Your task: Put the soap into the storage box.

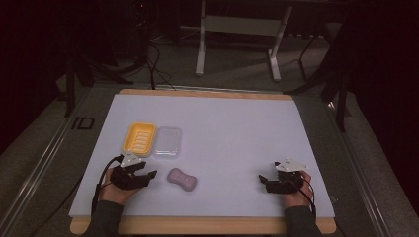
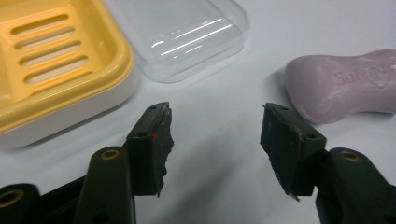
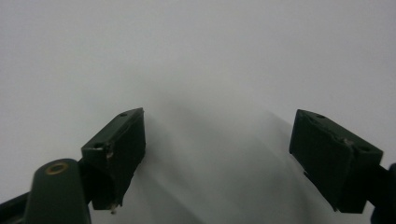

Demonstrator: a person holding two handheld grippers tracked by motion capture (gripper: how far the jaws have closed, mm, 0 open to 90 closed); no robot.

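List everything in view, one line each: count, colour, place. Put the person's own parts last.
soap bar: 1, pale purple, on the table near its front edge, just right of the left gripper.
soap dish: 1, yellow with a slotted floor, left half of the table, beyond the left gripper.
clear lid: 1, transparent, touching or almost touching the soap dish on its right.
table: 1, white top with a wooden edge.
metal frame: 1, light grey, on the floor beyond the table.
left gripper: 1, black, front left, jaws open.
right gripper: 1, black, front right, jaws open over bare table.
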